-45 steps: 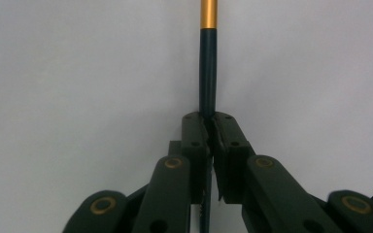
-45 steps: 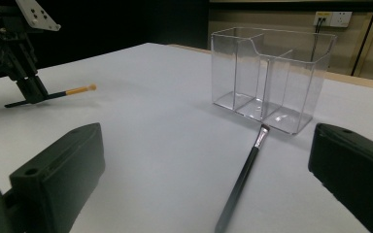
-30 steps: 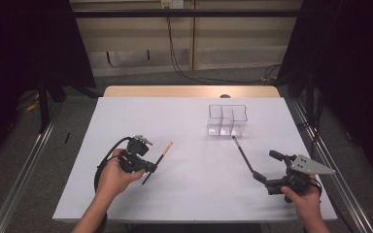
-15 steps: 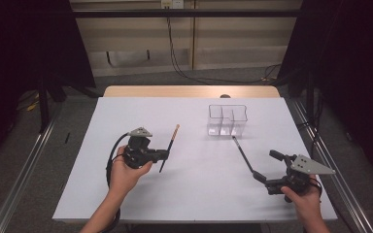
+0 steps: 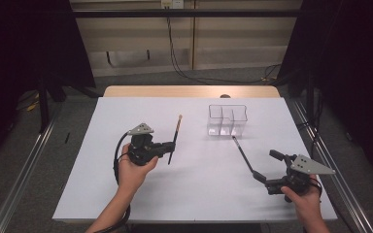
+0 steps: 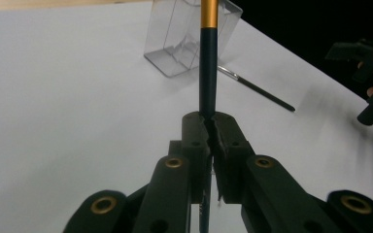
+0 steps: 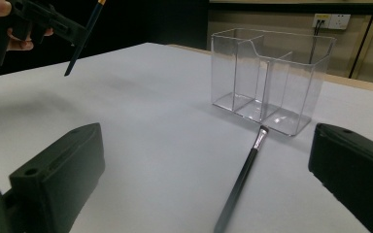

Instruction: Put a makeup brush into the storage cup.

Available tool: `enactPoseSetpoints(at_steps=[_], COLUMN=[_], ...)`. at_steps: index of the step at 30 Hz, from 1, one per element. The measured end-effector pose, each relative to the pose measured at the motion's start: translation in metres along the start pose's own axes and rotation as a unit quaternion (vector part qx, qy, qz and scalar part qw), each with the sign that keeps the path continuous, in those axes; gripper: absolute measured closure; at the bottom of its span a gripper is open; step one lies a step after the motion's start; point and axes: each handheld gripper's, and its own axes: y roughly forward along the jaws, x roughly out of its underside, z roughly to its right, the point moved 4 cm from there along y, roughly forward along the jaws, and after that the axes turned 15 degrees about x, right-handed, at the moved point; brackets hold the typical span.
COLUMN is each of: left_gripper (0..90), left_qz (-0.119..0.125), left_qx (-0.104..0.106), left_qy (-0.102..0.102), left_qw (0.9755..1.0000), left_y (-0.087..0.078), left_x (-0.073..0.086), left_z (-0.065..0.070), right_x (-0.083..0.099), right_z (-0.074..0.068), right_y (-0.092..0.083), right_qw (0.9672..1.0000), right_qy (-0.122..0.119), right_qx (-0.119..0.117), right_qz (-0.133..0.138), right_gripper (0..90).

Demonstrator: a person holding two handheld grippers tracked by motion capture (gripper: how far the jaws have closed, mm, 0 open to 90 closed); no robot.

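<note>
My left gripper [image 5: 169, 147] is shut on a slim dark brush [image 5: 176, 131] with a gold band, held off the white table [image 5: 102, 194] left of centre. In the left gripper view the jaws [image 6: 209, 127] pinch the handle [image 6: 208, 73], which points toward a clear three-part organiser [image 6: 184, 39]. A second, black brush [image 5: 242, 154] lies flat on the table, bristles near the organiser [image 5: 227, 120]. My right gripper [image 5: 267, 165] stands open at that brush's handle end; the brush [image 7: 243, 174] lies between its wide-set jaws, untouched.
The clear organiser [image 7: 272, 73] stands at the back right of the table with nothing in it. In the right gripper view the left hand's gripper [image 7: 34, 22] hangs at the top left with its brush [image 7: 85, 39]. Metal rails run along both table sides.
The left gripper has swung its brush from a slant toward the right to nearly straight away from the person and shifted slightly farther up the table. The right gripper has kept still.
</note>
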Motion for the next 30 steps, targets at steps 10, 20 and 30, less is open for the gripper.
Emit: enactPoseSetpoints(at_steps=[10,20,30], left_gripper=[84.6,84.6,84.6], left_qz=[0.025,0.036,0.030], left_qx=[0.004,0.017,0.047], left_qy=[0.018,0.035,0.069], left_qw=[0.9995,0.9986,0.9961], left_y=[0.009,0.020,0.038], left_x=[-0.005,-0.006,-0.007], left_z=[0.006,0.010,0.023], right_x=[-0.001,-0.001,-0.001], right_z=[-0.001,-0.002,-0.002], right_y=[0.001,0.002,0.002], right_qw=[1.0000,1.0000,1.0000], right_qy=[-0.001,-0.002,-0.003], right_qx=[0.000,-0.002,-0.002], right_qz=[0.001,-0.002,-0.002], right_gripper=[0.0,0.0,0.0])
